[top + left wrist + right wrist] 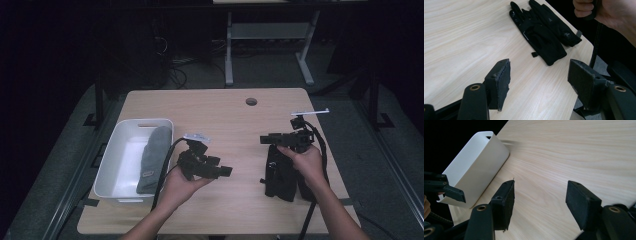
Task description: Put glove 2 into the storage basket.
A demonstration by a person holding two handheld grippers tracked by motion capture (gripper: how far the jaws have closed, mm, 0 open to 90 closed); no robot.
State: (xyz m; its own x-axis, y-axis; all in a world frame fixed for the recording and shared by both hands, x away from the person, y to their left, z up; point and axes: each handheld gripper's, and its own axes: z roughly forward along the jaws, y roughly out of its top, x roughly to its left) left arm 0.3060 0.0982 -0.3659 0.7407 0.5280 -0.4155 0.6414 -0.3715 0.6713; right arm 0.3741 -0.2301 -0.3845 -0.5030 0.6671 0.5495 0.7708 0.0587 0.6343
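Note:
Two black gloves lie side by side on the wooden table near its right front edge; in the high view the gloves sit partly under the person's right hand. My left gripper is held low at the table's middle front and points right at them, its jaws open and empty. My right gripper hovers just above and beyond the gloves and points left, open with nothing between its pads. A grey glove lies in the white bin.
The white bin stands at the table's left front, with the left gripper's body near it. A cable hole is at the far edge. Desk legs stand on the floor beyond the table.

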